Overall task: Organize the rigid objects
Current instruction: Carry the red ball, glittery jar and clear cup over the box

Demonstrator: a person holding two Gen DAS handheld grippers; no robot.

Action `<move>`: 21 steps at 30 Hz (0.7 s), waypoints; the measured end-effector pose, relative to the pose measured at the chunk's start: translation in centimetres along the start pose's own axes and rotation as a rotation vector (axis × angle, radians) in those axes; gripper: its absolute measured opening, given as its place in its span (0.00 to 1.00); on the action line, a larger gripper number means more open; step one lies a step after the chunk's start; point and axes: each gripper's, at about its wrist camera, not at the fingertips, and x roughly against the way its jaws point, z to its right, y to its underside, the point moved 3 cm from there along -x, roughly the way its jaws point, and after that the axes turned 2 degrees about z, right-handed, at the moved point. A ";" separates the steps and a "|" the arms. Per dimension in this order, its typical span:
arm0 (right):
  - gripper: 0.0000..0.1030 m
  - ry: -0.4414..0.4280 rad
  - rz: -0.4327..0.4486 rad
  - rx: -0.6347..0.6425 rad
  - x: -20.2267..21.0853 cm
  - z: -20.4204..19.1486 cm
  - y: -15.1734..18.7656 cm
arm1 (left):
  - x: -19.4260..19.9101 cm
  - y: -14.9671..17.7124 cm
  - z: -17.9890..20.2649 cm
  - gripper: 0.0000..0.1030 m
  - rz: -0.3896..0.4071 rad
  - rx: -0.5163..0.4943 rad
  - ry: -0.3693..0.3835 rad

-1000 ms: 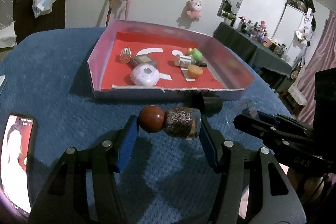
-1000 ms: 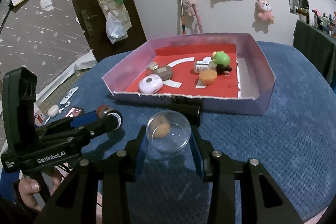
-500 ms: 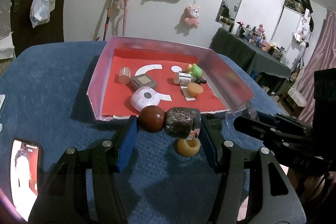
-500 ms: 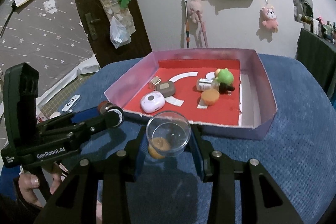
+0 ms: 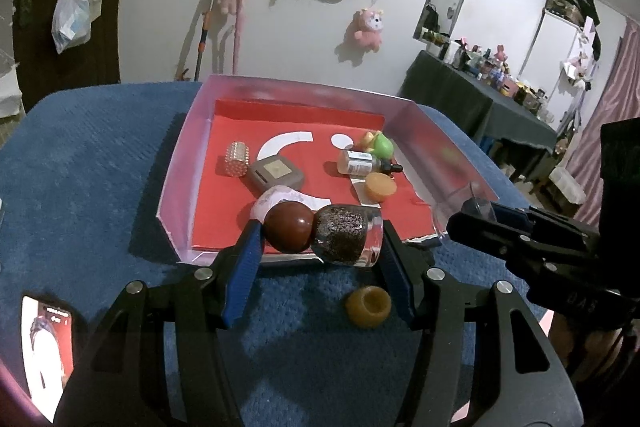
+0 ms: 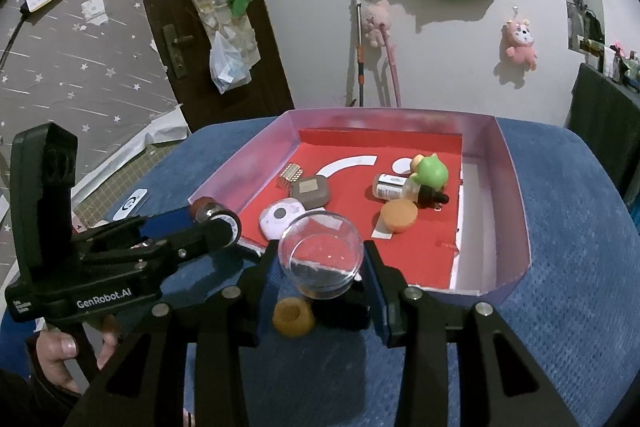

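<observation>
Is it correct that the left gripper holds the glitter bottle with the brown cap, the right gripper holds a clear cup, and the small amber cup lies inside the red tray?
Not quite. The small amber cup lies on the blue cloth in front of the red tray, as the left wrist view shows. The left gripper does hold the glitter bottle; the right gripper holds the clear cup.

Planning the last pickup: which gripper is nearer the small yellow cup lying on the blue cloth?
Roughly equal. The yellow cup lies just below the left gripper's right finger, and just below-left of the right gripper.

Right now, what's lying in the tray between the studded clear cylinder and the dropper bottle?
In the left wrist view, a grey square case lies between the studded cylinder and the dropper bottle; red tray floor with a white arc fills the rest.
</observation>
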 end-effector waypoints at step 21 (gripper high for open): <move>0.41 0.023 -0.146 -0.034 -5.9 3.1 -1.3 | -5.7 -0.5 -1.1 0.54 -0.154 -0.002 -0.004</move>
